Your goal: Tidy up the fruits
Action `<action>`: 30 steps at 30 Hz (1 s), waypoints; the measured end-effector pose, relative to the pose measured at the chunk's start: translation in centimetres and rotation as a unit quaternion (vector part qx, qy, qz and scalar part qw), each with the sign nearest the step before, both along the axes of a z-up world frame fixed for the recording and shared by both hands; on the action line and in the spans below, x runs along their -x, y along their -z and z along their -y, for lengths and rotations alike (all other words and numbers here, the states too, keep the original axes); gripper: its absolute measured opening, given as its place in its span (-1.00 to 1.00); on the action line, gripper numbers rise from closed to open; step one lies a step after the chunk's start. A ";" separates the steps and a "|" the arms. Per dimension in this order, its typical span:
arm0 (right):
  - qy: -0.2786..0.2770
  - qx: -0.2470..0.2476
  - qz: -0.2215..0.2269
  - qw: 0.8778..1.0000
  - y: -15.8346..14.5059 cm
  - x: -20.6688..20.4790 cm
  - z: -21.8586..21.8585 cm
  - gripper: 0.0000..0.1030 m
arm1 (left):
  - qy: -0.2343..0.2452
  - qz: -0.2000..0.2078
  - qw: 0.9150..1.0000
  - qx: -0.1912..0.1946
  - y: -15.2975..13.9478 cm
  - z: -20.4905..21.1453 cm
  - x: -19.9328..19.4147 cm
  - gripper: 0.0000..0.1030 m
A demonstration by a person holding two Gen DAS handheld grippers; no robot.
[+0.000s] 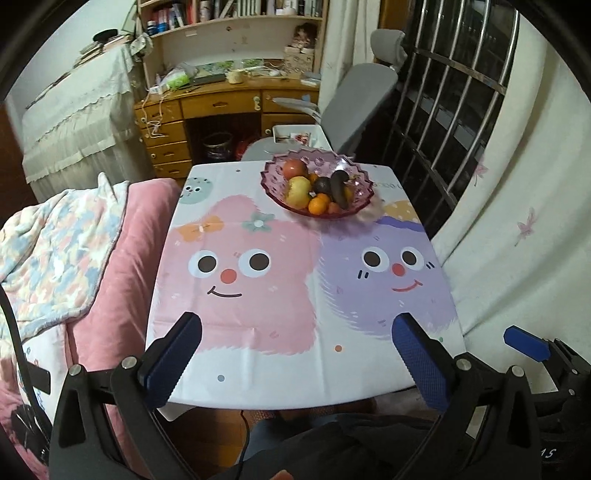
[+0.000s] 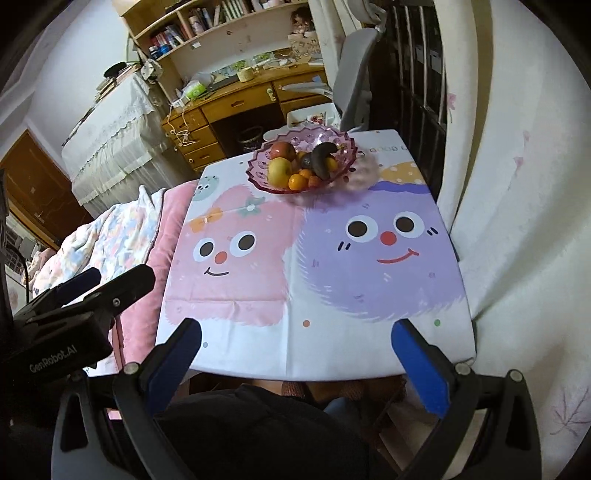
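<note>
— So, what's laid out?
— One table (image 1: 258,384) under a cartoon cloth; one pink scalloped bowl (image 1: 364,184) at its far end.
— Fruit count?
— In the bowl: two apples (image 1: 297,190), several oranges (image 1: 319,205), one dark banana (image 1: 338,188).
— Grippers?
— Two. Left gripper (image 1: 295,354) and right gripper (image 2: 295,354) both gape wide, holding nothing, above the near edge.

Both claws (image 1: 295,354) (image 2: 295,354) wide apart, empty

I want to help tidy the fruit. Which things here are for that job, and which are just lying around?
For the job: pink bowl, red apple, yellow apple, oranges, dark banana, both open tongs.

Just lying around: tablecloth, blanket, chair, desk, books.
</note>
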State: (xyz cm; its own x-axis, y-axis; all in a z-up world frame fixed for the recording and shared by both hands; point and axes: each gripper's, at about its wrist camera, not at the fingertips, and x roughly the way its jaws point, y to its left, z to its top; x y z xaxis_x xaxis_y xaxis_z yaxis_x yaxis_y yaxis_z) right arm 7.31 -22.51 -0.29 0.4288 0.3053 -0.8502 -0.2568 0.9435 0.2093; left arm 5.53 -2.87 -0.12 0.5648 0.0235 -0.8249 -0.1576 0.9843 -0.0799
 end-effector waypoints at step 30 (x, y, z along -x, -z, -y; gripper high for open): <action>-0.007 0.014 -0.001 1.000 0.4 -0.3 -0.5 1.00 | -0.017 -0.007 0.999 -0.031 0.5 -0.4 0.4 0.99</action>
State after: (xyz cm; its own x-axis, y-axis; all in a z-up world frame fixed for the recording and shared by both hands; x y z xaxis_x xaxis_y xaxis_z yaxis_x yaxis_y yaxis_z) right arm 7.60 -21.96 -0.64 0.4219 0.2882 -0.8596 -0.2702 0.9450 0.1842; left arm 5.09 -2.45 -0.59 0.5503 0.0937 -0.8297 -0.1926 0.9811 -0.0169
